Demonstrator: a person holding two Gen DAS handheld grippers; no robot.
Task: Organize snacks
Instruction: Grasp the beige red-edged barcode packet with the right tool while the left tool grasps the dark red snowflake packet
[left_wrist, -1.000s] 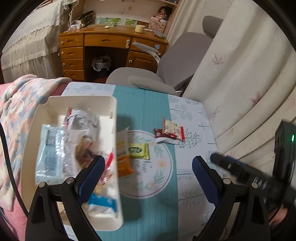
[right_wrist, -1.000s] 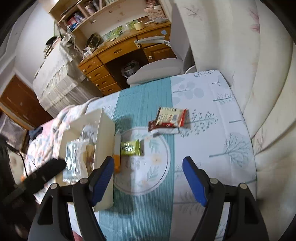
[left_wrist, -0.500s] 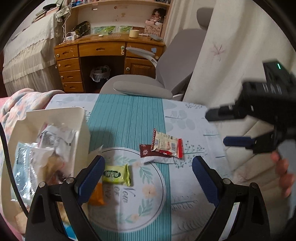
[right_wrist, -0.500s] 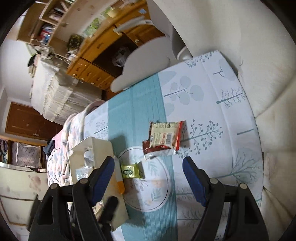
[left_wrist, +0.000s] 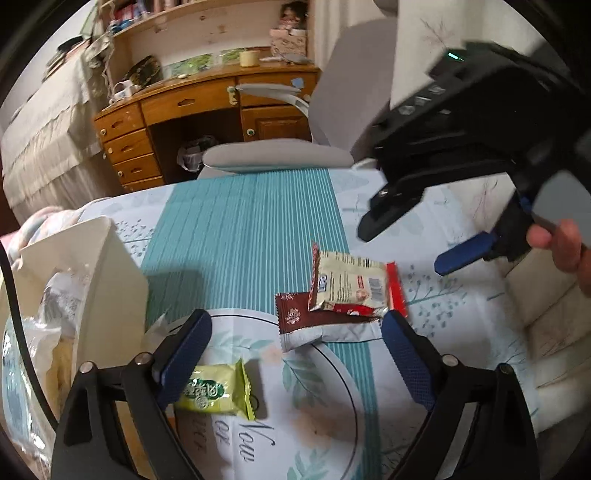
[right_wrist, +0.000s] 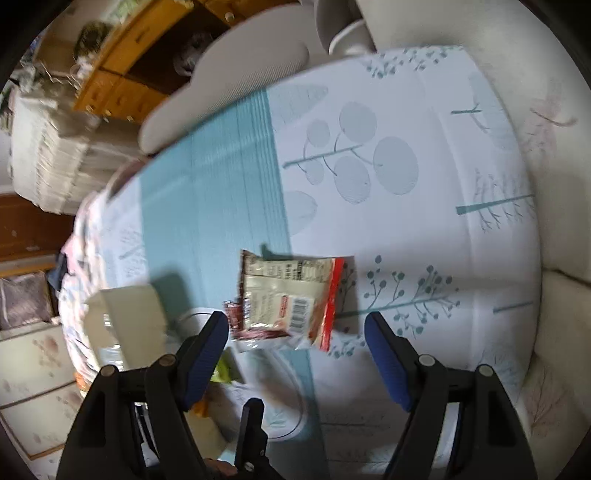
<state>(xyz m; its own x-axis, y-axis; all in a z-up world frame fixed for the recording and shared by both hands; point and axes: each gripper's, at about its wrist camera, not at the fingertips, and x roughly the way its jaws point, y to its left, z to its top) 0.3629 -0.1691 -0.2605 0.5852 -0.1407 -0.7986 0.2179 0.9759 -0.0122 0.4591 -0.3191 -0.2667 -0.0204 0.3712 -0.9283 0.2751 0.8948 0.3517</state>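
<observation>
A table under a white and teal cloth (left_wrist: 243, 236) printed with leaves and trees fills both wrist views, with a grey chair (left_wrist: 273, 155) pushed up to its far edge and a wooden desk (left_wrist: 207, 107) behind. At the cloth's left side stands a cream bin (left_wrist: 110, 280) already holding loose wrappers. The right gripper (left_wrist: 417, 243), gripped by a hand (left_wrist: 565, 247), hangs over the table's right half, its blue-padded jaws held well apart with nothing between them. The left gripper (left_wrist: 295, 350) hovers low over the printed ring in the cloth; its jaws have just been closing slightly but stand wide, touching nothing. Between the two lies a cream and red snack packet (right_wrist: 291, 295), overlapping a dark red packet (left_wrist: 299, 314) and a silvery wrapper, near the middle of the table. A small green packet (left_wrist: 218, 387) lies beside the bin, just by the left gripper's left pad.
</observation>
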